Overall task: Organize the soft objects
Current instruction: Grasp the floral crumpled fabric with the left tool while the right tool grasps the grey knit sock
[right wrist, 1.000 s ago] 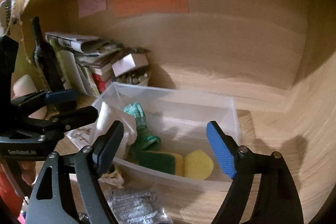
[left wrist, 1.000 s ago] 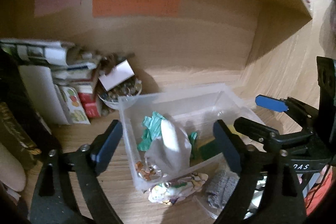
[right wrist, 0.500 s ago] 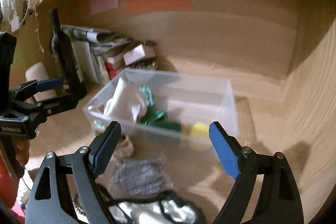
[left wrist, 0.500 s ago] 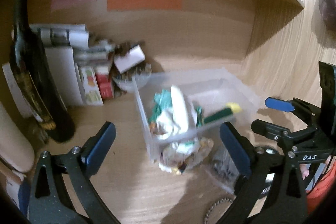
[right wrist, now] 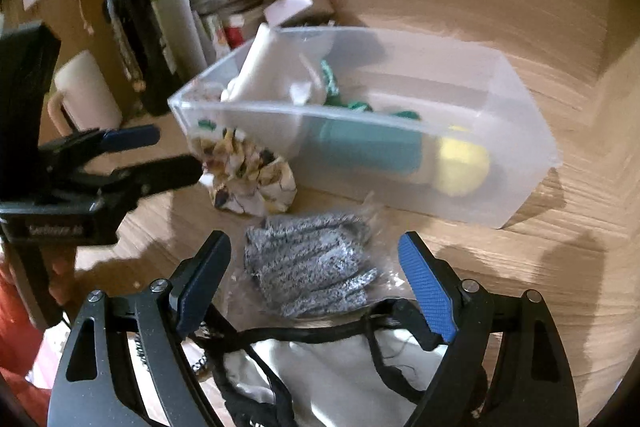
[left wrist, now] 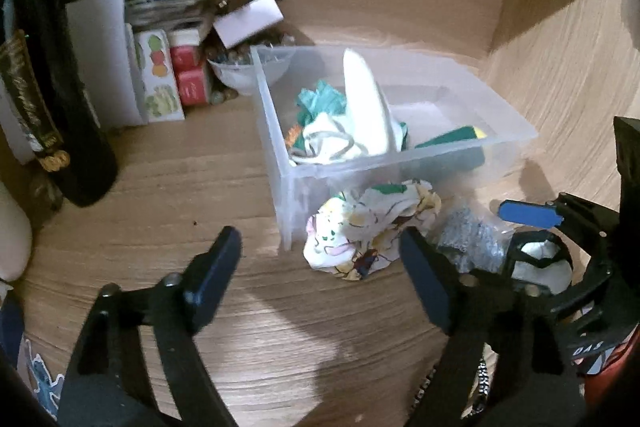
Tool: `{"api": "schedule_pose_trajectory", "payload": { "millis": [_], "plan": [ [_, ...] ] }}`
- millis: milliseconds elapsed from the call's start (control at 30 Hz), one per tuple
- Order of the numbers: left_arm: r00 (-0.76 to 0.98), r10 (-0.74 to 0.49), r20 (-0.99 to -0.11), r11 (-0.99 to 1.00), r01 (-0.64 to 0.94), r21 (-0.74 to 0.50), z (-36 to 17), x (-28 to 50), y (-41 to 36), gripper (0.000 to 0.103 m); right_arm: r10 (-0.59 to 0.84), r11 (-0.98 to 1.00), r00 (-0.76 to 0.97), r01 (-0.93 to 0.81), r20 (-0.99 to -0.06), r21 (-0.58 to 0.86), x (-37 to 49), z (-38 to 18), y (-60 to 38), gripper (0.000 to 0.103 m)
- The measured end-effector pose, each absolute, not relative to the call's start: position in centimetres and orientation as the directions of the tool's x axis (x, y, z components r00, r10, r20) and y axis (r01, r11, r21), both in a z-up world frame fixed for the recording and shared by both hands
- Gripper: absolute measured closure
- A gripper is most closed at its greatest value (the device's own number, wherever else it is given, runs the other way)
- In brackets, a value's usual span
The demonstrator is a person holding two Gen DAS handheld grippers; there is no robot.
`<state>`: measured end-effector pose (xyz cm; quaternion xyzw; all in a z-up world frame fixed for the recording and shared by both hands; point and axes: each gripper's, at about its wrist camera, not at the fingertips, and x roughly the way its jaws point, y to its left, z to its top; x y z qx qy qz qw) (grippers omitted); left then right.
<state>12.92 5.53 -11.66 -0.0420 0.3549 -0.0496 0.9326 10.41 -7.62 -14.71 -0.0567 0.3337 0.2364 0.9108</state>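
A clear plastic bin (left wrist: 396, 155) (right wrist: 516, 163) on the wooden shelf holds a white cloth (left wrist: 366, 107), a teal cloth (left wrist: 320, 99) and a green-and-yellow sponge (right wrist: 400, 151). In front of it lie a crumpled patterned cloth (left wrist: 368, 227) (right wrist: 248, 175), a grey knit item in clear wrap (right wrist: 312, 267) (left wrist: 468, 239) and a white fabric with black straps (right wrist: 340, 367). My left gripper (left wrist: 320, 279) is open and empty, just short of the patterned cloth. My right gripper (right wrist: 316, 283) is open and empty, straddling the grey item from above.
A dark bottle (left wrist: 52, 107), stacked books and boxes (left wrist: 152, 67) and a bowl of small items (left wrist: 240, 71) stand at the back left. A white mug (right wrist: 86, 95) stands left. The shelf's right wall (left wrist: 568, 59) is close to the bin.
Both grippers have pulled back from the bin and tipped downward. The items lying in front of the bin have come into fuller view. Both grippers stay open.
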Motion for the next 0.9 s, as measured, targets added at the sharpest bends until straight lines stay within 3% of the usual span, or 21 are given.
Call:
{"api": "schedule_pose_trajectory", "payload": {
  "millis": [167, 267, 567, 700, 900],
  "plan": [
    [0.723, -0.119, -0.681, 0.993, 0.078, -0.091, -12.7, 13.2, 4.8, 0.033, 0.398, 0.869, 0.618, -0.49, -0.678, 0.064, 11.3, -15.7, -7.0, 0.019],
    [0.704, -0.134, -0.698, 0.991, 0.087, -0.103, -13.4, 13.6, 4.7, 0.048, 0.394, 0.868, 0.607, -0.493, -0.69, 0.062, 11.7, -16.0, -6.8, 0.02],
    [0.7, -0.152, -0.698, 0.987, 0.073, -0.143, -14.1, 13.1, 5.4, 0.083, 0.412, 0.858, 0.607, -0.509, -0.68, 0.065, 11.7, -16.1, -6.8, 0.047],
    [0.718, -0.145, -0.681, 0.987, 0.061, -0.145, -14.0, 12.3, 5.7, 0.092, 0.421, 0.854, 0.631, -0.517, -0.652, 0.05, 11.1, -15.6, -6.9, 0.057],
    [0.741, -0.157, -0.653, 0.986, 0.08, -0.146, -13.4, 10.7, 5.9, 0.096, 0.436, 0.855, 0.659, -0.516, -0.614, 0.052, 10.0, -14.6, -7.5, 0.06]
  ]
}}
